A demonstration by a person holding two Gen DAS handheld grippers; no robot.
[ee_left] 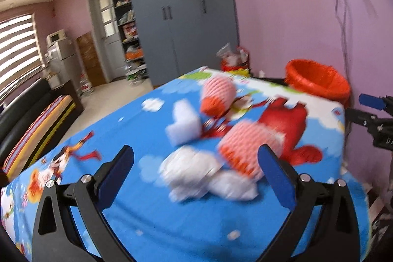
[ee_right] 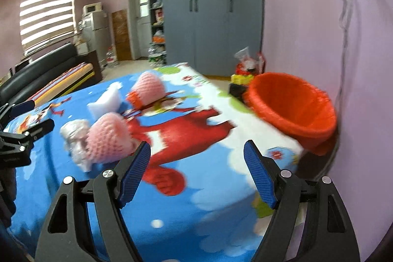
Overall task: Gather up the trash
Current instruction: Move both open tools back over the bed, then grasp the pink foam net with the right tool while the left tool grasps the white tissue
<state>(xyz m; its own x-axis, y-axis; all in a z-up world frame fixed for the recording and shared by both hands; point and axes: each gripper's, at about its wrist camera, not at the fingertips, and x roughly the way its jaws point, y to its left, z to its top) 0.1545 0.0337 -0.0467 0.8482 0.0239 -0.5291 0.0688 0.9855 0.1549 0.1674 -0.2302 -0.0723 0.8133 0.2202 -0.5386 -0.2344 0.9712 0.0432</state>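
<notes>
Trash lies on a table with a blue cartoon cloth: two pink foam fruit nets, a white foam block and crumpled white plastic wrap. The same pieces show in the right wrist view: the near net, the far net, the block and the wrap. An orange-lined bin stands by the table's far right edge. My left gripper is open, just short of the wrap. My right gripper is open and empty over the cloth.
A purple wall runs close along the right, with a hanging cable. A grey wardrobe stands behind the table. A black sofa is on the left. Bags and bottles sit on the floor by the wardrobe.
</notes>
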